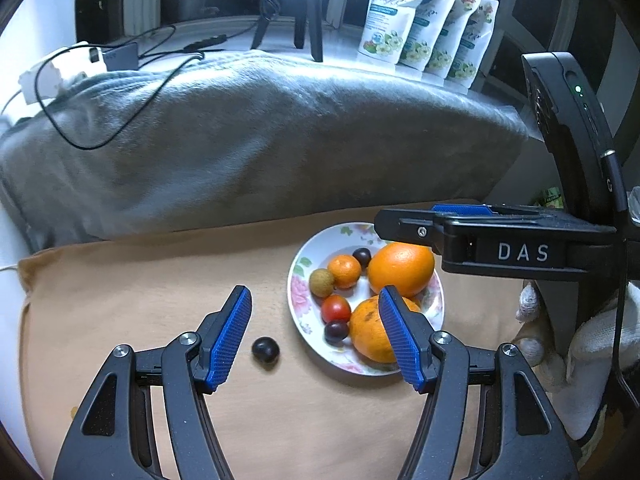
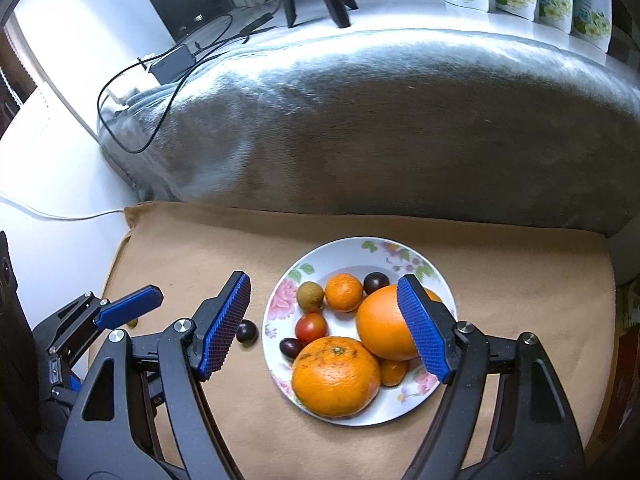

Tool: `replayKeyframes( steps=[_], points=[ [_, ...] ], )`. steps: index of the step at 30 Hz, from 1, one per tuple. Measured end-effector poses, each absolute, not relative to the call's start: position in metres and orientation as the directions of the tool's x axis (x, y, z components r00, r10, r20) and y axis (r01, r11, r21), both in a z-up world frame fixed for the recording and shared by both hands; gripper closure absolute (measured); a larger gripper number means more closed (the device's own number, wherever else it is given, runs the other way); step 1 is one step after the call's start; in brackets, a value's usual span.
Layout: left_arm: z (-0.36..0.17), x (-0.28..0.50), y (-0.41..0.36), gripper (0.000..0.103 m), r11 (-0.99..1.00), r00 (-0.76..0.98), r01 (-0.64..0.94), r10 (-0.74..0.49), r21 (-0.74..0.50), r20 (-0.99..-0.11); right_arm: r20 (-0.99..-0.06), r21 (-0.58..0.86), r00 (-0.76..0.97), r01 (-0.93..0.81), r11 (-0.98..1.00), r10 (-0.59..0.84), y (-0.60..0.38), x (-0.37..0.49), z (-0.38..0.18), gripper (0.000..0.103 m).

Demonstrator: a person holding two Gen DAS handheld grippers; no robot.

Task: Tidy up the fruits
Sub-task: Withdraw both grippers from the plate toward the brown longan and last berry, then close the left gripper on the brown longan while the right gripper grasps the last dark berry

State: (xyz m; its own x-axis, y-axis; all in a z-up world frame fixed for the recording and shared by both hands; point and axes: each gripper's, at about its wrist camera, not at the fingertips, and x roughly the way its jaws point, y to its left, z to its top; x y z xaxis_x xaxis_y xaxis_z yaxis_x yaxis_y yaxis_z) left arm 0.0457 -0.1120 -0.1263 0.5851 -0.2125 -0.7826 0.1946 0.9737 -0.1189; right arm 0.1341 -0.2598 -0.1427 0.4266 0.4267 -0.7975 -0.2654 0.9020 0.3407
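A white floral plate (image 1: 297,280) (image 2: 416,404) on a tan cloth holds two big oranges (image 1: 401,268) (image 2: 335,376), a small mandarin (image 1: 344,270) (image 2: 343,292), a brown lychee (image 1: 321,282) (image 2: 309,294), a red tomato (image 1: 335,308) (image 2: 311,327) and two dark plums. One more dark plum (image 1: 265,350) (image 2: 246,331) lies loose on the cloth left of the plate. My left gripper (image 1: 313,293) hovers open and empty, the loose plum just inside its left finger. My right gripper (image 2: 323,278) hangs open and empty above the plate.
A bulky grey blanket (image 1: 260,140) rises right behind the tan cloth (image 1: 140,280). Beyond it stand several flowered pouches (image 1: 428,24), tripod legs (image 1: 312,12) and cables. A gloved hand (image 1: 532,320) holds the right gripper's handle at the right edge.
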Motion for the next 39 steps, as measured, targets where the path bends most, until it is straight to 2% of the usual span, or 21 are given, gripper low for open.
replayKeyframes(
  steps=[8, 20, 23, 26, 29, 31, 39],
  points=[
    [-0.125, 0.031, -0.076, 0.037, 0.985, 0.598, 0.142, -0.164, -0.097, -0.785, -0.803, 0.304, 0.423, -0.317, 0.899, 0.420, -0.234, 0.118, -0.140, 0.024],
    [-0.162, -0.014, 0.035, 0.037, 0.991, 0.533, -0.089, -0.036, -0.099, -0.845, -0.820, 0.272, 0.332, -0.492, 0.827, 0.467, -0.169, 0.081, -0.154, 0.025],
    [-0.172, -0.021, 0.054, 0.037, 0.985, 0.510, -0.138, -0.021, -0.106, -0.860, -0.837, 0.267, 0.278, -0.544, 0.796, 0.471, -0.151, 0.079, -0.163, 0.035],
    [-0.182, -0.029, 0.074, 0.038, 0.973, 0.490, -0.196, -0.013, -0.125, -0.872, -0.858, 0.249, 0.229, -0.597, 0.762, 0.460, -0.134, 0.083, -0.173, 0.037],
    [-0.191, -0.035, 0.089, 0.039, 0.958, 0.476, -0.244, -0.020, -0.153, -0.879, -0.881, 0.226, 0.179, -0.653, 0.723, 0.437, -0.121, 0.089, -0.183, 0.050],
    [-0.199, -0.037, 0.100, 0.044, 0.943, 0.464, -0.279, -0.030, -0.179, -0.885, -0.899, 0.197, 0.158, -0.689, 0.697, 0.409, -0.115, 0.093, -0.190, 0.051],
    [-0.219, -0.041, 0.120, 0.046, 0.909, 0.445, -0.352, -0.048, -0.224, -0.894, -0.942, 0.136, 0.092, -0.776, 0.616, 0.324, -0.104, 0.109, -0.210, 0.052]
  ],
)
